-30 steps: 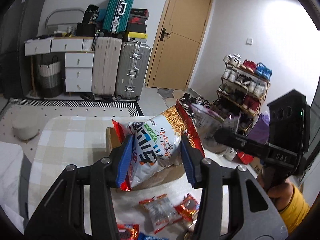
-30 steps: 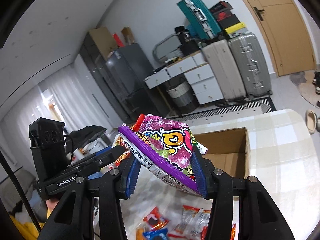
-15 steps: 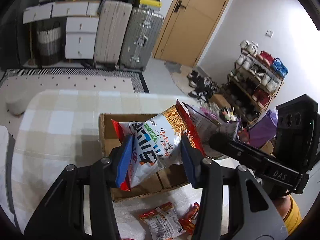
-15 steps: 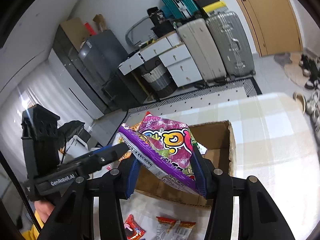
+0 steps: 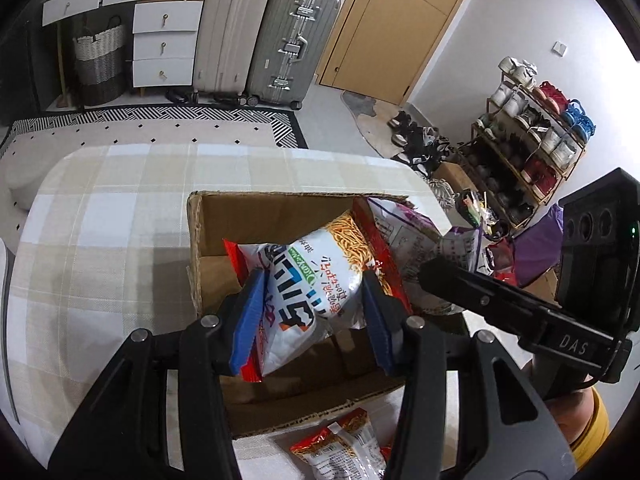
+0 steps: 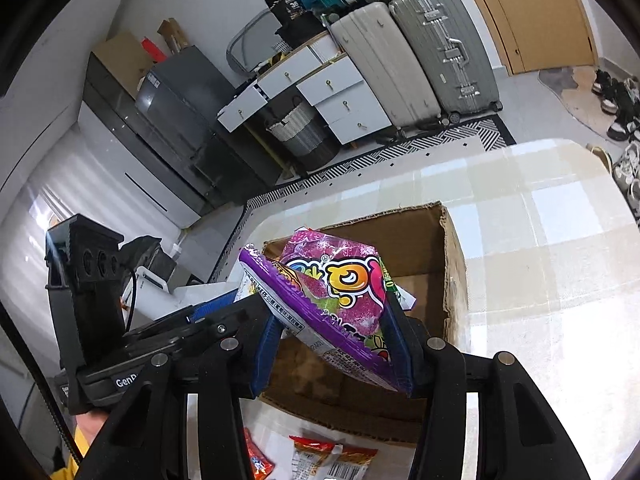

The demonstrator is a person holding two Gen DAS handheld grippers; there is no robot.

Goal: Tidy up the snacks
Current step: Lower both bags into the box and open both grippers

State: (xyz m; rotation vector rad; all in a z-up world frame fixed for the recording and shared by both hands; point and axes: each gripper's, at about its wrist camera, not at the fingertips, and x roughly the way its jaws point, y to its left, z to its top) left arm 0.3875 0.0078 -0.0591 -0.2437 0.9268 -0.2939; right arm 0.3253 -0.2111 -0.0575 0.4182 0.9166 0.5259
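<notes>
My left gripper (image 5: 312, 320) is shut on a white and red bag of fried sticks (image 5: 312, 276) and holds it over the open cardboard box (image 5: 208, 216). My right gripper (image 6: 332, 344) is shut on a purple candy bag (image 6: 336, 288), also above the box (image 6: 452, 264). The purple bag shows in the left wrist view (image 5: 404, 236) to the right of my bag. The box stands on a checked tablecloth (image 5: 100, 216). The other gripper's body shows at the side of each view.
Small snack packets lie on the table in front of the box (image 5: 344, 444) (image 6: 332, 456). Suitcases (image 5: 288, 40) and white drawers (image 5: 164, 40) stand by the far wall. A shoe rack (image 5: 536, 128) stands at the right, beside a wooden door (image 5: 392, 20).
Both grippers have moved forward and tilted down with their bags, so the open box is now right below them. Both grips are unchanged.
</notes>
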